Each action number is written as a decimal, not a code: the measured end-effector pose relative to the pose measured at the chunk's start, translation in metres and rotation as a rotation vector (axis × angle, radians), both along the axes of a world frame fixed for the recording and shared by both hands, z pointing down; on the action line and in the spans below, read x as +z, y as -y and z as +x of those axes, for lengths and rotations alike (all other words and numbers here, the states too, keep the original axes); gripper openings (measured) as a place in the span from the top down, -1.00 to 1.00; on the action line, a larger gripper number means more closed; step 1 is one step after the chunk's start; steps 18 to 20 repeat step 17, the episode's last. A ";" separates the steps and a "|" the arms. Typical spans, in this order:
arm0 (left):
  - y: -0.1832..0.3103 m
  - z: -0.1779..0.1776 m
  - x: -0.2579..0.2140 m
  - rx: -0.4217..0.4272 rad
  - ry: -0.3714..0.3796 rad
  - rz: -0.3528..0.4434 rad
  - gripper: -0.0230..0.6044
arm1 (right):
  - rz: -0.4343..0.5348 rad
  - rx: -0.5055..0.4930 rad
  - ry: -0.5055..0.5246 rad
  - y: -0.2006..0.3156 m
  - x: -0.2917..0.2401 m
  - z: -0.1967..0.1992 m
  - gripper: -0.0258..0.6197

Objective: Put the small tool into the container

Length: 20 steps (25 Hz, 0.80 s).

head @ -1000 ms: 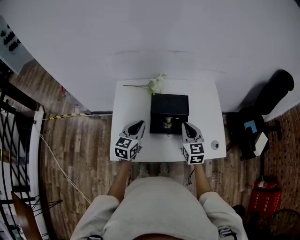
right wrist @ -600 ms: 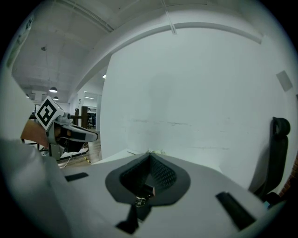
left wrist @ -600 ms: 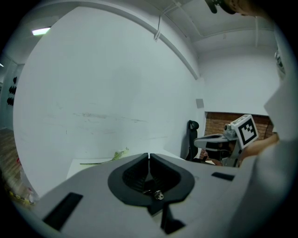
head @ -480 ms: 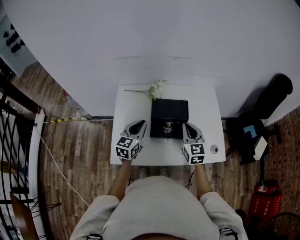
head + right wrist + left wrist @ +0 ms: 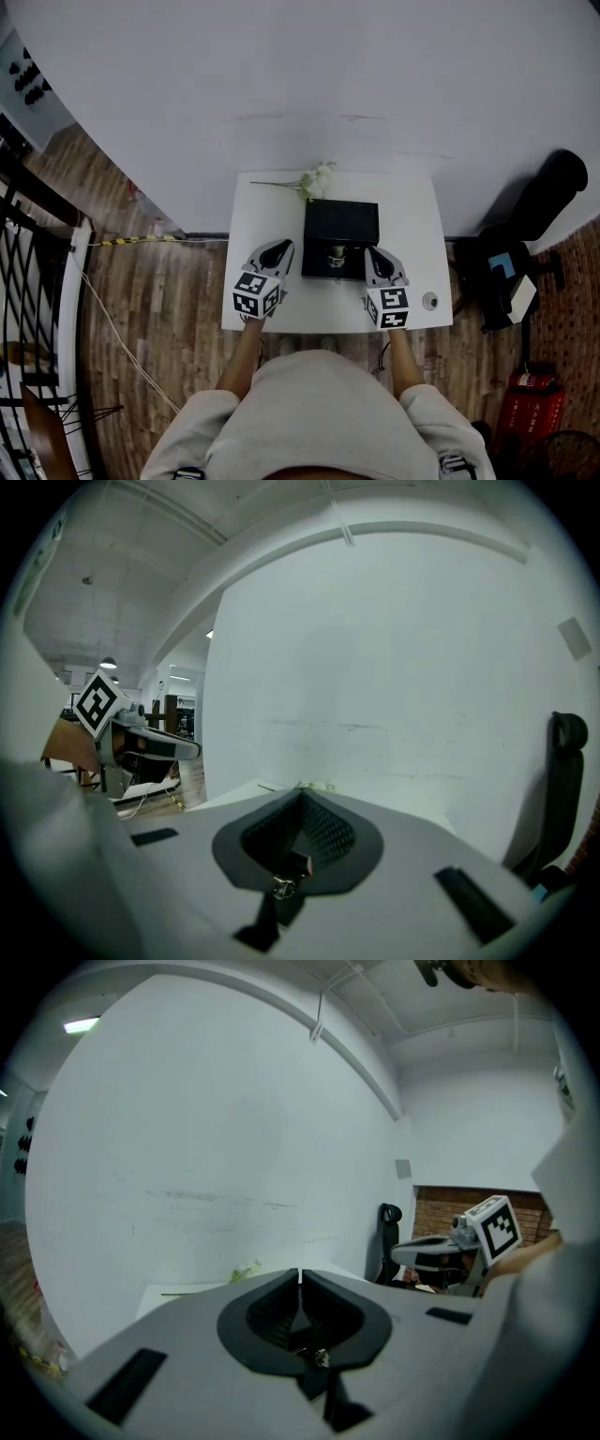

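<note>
Neither gripper has moved: left gripper (image 5: 278, 247) and right gripper (image 5: 374, 253), jaws together and empty, flank the black square box (image 5: 341, 217). The small pale tool (image 5: 335, 252) lies in its front part.

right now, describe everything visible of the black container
The black container is a dark, matt, rectangular box sitting flat on the white table, back of centre. Its far half looks like a plain panel, perhaps a lid; its near half holds a small pale object, too small to identify. A white flower sprig lies by its back left corner. The right gripper sits at its near right corner; contact unclear.
</note>
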<state>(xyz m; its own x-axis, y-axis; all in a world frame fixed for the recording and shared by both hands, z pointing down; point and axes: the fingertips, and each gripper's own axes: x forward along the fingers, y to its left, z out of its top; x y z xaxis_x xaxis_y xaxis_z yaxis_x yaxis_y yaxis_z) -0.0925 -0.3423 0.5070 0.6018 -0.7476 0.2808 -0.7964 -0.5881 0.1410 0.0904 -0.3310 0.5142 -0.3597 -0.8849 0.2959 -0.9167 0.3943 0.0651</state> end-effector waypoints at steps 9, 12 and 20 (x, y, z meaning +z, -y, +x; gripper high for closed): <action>0.003 -0.001 0.003 0.001 0.002 -0.004 0.88 | -0.013 -0.009 -0.004 0.004 0.006 -0.004 0.92; 0.005 -0.001 0.003 0.003 0.002 -0.004 0.87 | -0.016 -0.011 -0.004 0.004 0.009 -0.006 0.92; 0.008 -0.001 0.003 0.004 0.002 -0.001 0.88 | -0.022 -0.015 -0.006 0.006 0.012 -0.008 0.92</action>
